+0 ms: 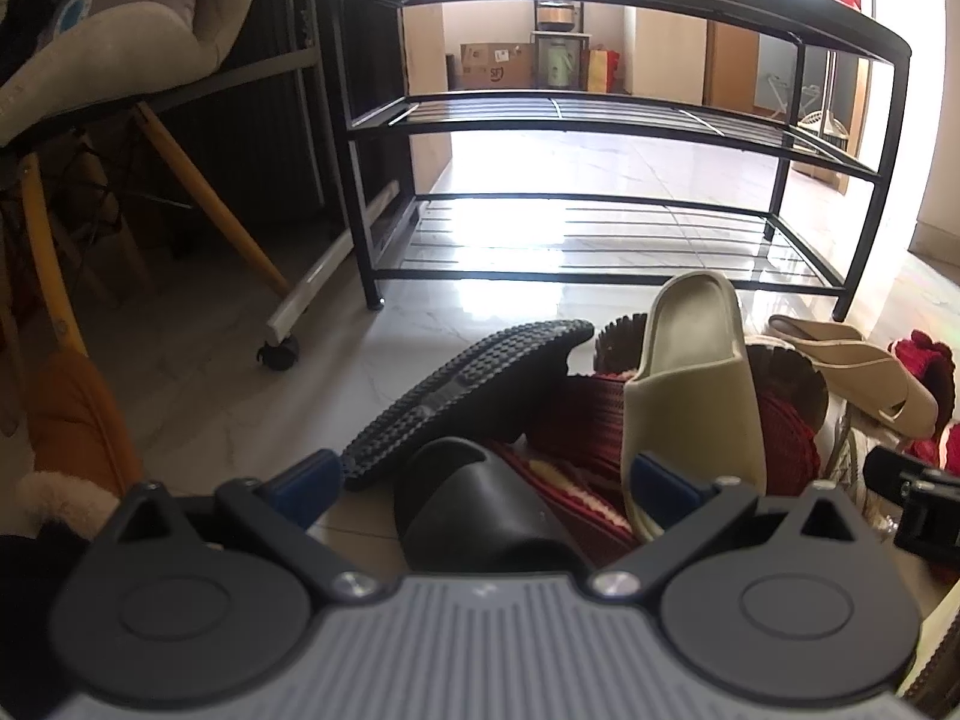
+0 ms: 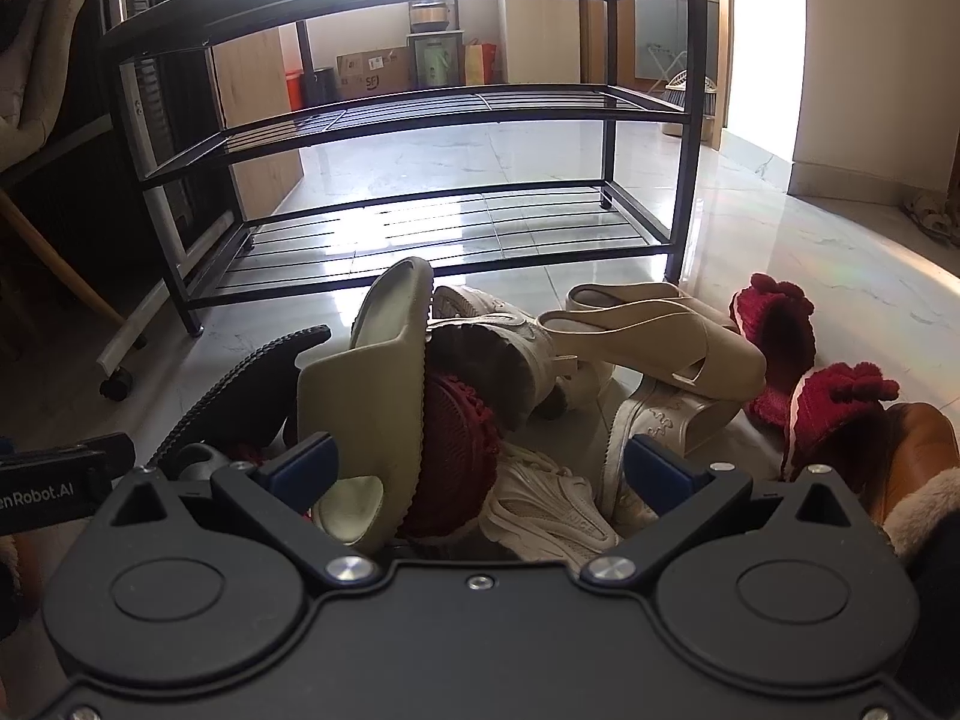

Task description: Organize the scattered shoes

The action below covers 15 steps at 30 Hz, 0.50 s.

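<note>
A heap of shoes lies on the floor before an empty black shoe rack point(image 1: 600, 126) point(image 2: 420, 120). In the left wrist view my left gripper point(image 1: 486, 480) stands open over a black slide point(image 1: 480, 504), with its upturned mate point(image 1: 468, 390) beyond and an olive slide point(image 1: 690, 384) to the right. In the right wrist view my right gripper point(image 2: 480, 468) is open above the olive slide point(image 2: 372, 396), a dark red slipper point(image 2: 456, 456) and a white sneaker point(image 2: 546, 504). Beige mules point(image 2: 648, 336) and red knitted slippers point(image 2: 780, 324) lie further right.
A chair with yellow legs point(image 1: 198, 180) and a wheeled stand point(image 1: 312, 276) sit left of the rack. A brown fur-lined boot point(image 2: 918, 468) lies at the far right. Glossy tiled floor point(image 2: 840, 252) spreads to the right, with boxes behind the rack.
</note>
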Each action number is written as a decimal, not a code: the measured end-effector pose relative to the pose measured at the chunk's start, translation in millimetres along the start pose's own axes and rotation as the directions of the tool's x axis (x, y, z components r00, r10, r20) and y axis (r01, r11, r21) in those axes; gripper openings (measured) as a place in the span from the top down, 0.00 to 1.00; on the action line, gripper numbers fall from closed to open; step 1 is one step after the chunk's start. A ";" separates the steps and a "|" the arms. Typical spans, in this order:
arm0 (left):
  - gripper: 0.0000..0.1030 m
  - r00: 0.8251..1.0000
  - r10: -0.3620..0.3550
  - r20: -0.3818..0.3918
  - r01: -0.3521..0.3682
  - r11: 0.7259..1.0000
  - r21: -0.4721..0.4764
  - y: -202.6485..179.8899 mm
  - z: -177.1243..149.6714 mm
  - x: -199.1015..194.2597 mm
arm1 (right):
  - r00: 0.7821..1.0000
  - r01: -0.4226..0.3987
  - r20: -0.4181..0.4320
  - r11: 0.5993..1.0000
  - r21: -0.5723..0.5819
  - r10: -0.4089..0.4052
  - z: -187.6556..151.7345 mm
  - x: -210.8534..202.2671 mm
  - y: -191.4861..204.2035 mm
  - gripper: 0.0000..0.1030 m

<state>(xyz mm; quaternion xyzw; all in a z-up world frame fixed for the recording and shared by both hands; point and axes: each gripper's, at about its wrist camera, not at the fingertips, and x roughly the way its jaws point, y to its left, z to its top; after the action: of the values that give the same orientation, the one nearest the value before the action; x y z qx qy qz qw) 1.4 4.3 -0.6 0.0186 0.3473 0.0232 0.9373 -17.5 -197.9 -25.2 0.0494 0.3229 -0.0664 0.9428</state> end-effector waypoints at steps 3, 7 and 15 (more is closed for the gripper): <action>0.00 1.000 0.005 0.002 -0.005 1.000 -0.001 1.6 -0.3 0.9 | 1.000 0.001 0.002 1.000 -0.002 -0.001 -1.0 -0.3 1.3 0.00; 0.00 1.000 0.002 -0.004 -0.002 1.000 -0.008 3.0 1.0 3.4 | 1.000 0.002 0.006 1.000 -0.005 -0.002 -2.8 -0.9 4.0 0.00; 0.00 1.000 0.003 -0.006 -0.004 1.000 -0.012 5.9 1.6 4.3 | 1.000 0.002 0.013 1.000 -0.007 -0.002 1.5 -2.5 2.5 0.00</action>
<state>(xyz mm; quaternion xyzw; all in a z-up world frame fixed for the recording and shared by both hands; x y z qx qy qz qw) 5.5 10.3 -1.9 0.0133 0.3498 0.0270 0.9363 -18.2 -195.4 -22.3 0.0454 0.3171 -0.0663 0.9450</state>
